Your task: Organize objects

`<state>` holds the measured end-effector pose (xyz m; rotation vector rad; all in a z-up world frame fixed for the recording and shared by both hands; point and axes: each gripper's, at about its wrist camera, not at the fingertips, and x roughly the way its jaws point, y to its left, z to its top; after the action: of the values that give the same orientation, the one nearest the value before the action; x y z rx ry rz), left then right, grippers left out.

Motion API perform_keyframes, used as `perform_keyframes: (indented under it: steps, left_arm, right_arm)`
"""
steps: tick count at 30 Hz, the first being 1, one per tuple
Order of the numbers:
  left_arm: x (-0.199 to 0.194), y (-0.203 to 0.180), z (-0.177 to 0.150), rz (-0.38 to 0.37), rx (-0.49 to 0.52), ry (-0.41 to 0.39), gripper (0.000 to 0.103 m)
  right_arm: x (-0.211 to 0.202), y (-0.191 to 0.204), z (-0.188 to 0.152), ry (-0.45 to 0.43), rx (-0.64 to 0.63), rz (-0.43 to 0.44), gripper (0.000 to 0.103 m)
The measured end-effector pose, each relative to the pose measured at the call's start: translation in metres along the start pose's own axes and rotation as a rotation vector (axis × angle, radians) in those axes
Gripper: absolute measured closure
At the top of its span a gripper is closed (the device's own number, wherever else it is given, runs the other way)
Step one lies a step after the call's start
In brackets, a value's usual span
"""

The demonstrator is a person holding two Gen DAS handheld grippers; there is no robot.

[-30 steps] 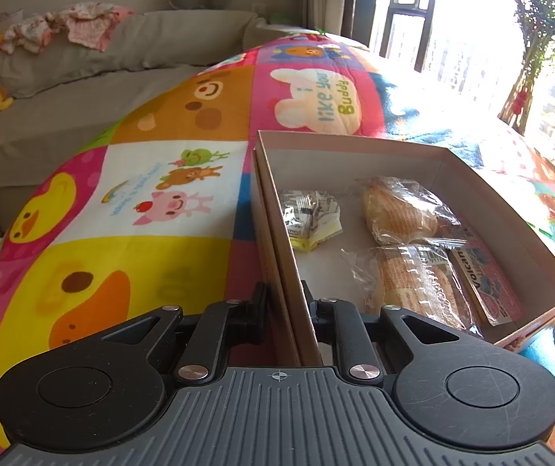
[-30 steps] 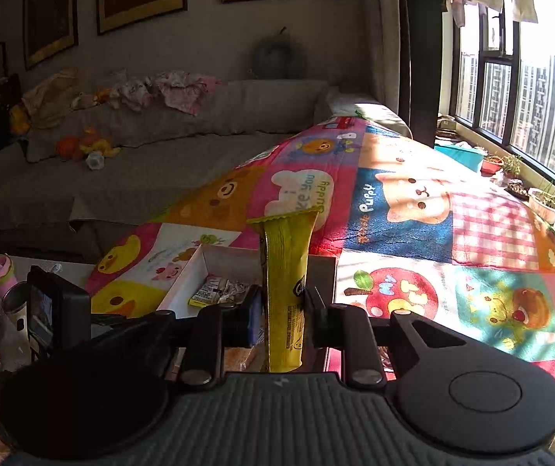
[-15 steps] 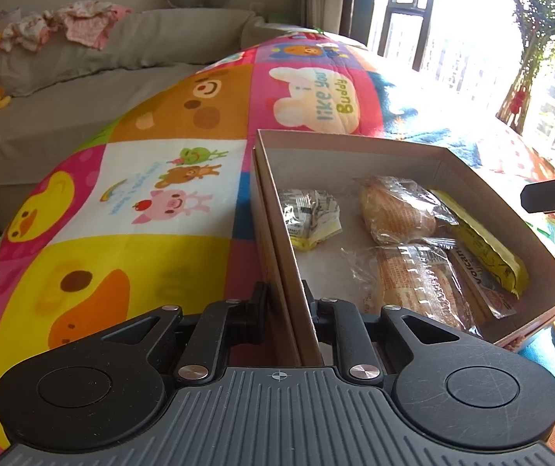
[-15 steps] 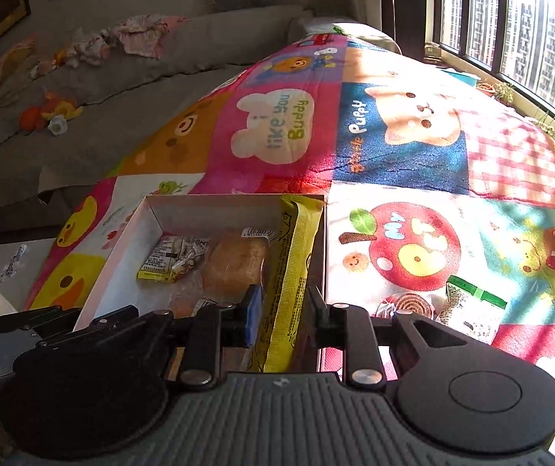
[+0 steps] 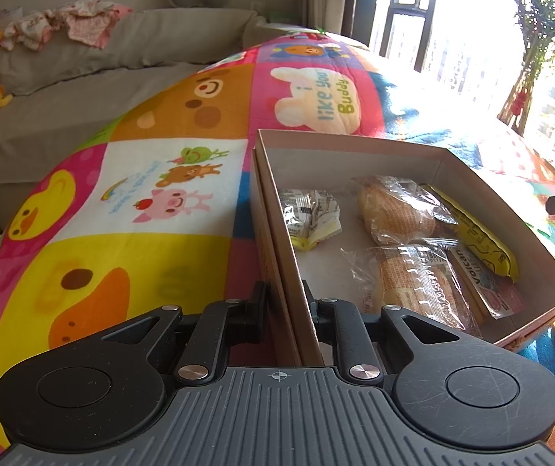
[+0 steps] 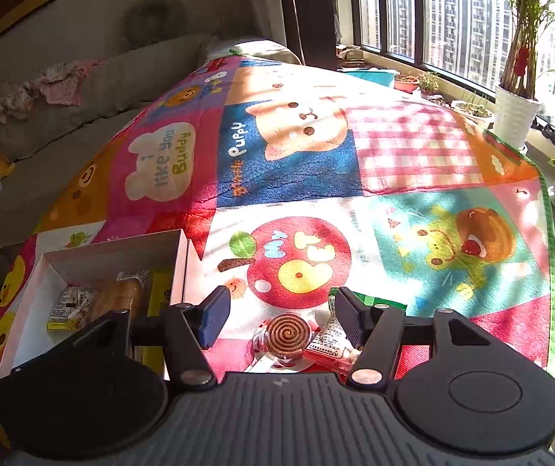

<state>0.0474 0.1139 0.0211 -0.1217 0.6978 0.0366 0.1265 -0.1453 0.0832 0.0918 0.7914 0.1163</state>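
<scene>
box [image 5: 359, 155]: yellow packet [image 5: 479, 240], two buns inside | left tool [image 5: 286, 306] grips wall

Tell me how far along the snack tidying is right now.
Partly done. The cardboard box already holds two wrapped buns, a small crumpled packet and the long yellow packet. The left gripper clamps the box's near wall. The right gripper is open and empty above the spiral-patterned candy and a red packet on the mat, which remain.

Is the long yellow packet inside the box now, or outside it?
Inside. The yellow packet lies flat along the far wall of the box, beside the wrapped buns.
</scene>
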Motion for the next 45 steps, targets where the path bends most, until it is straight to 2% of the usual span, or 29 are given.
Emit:
perform_keyframes:
  steps: [2,5,9,12,15,18,28,34,37,41,45]
  left_arm:
    - [0.0,0.0,0.0,0.0,0.0,0.0,0.085]
    - [0.0,0.0,0.0,0.0,0.0,0.0,0.085]
    - [0.0,0.0,0.0,0.0,0.0,0.001,0.085]
    - [0.0,0.0,-0.001,-0.001,-0.004,0.003,0.085]
    - [0.0,0.001,-0.002,-0.001,-0.003,0.003,0.085]
    - [0.0,0.001,-0.001,0.0,-0.003,0.004,0.085]
    - [0.0,0.0,-0.002,0.01,-0.003,0.004,0.086]
    - [0.0,0.0,-0.002,0.013,-0.003,0.004,0.086]
    - [-0.001,0.0,-0.001,0.015,-0.005,0.005,0.086]
    - [-0.002,-0.001,-0.001,0.02,-0.005,0.009,0.086]
    - [-0.002,-0.001,-0.001,0.024,-0.004,0.014,0.086]
  right_arm:
    - [0.017,-0.009,-0.006,0.042,0.024,-0.011,0.039]
    - [0.031,-0.009,-0.015,0.053,0.019,-0.015,0.04]
    - [0.043,0.008,-0.012,0.016,-0.054,-0.003,0.054]
    - [0.064,0.013,-0.004,0.061,-0.048,0.0,0.056]
    - [0.08,0.019,-0.012,0.129,-0.094,0.027,0.056]
    - [0.07,0.028,-0.029,0.1,-0.209,0.022,0.056]
    - [0.018,0.012,-0.072,0.146,-0.351,0.115,0.056]
    - [-0.019,0.026,-0.109,0.103,-0.531,0.121,0.056]
    - [-0.032,0.026,-0.122,0.084,-0.558,0.094,0.048]
    - [-0.046,0.006,-0.133,0.083,-0.453,0.074,0.034]
    - [-0.057,-0.015,-0.142,0.083,-0.363,0.024,0.025]
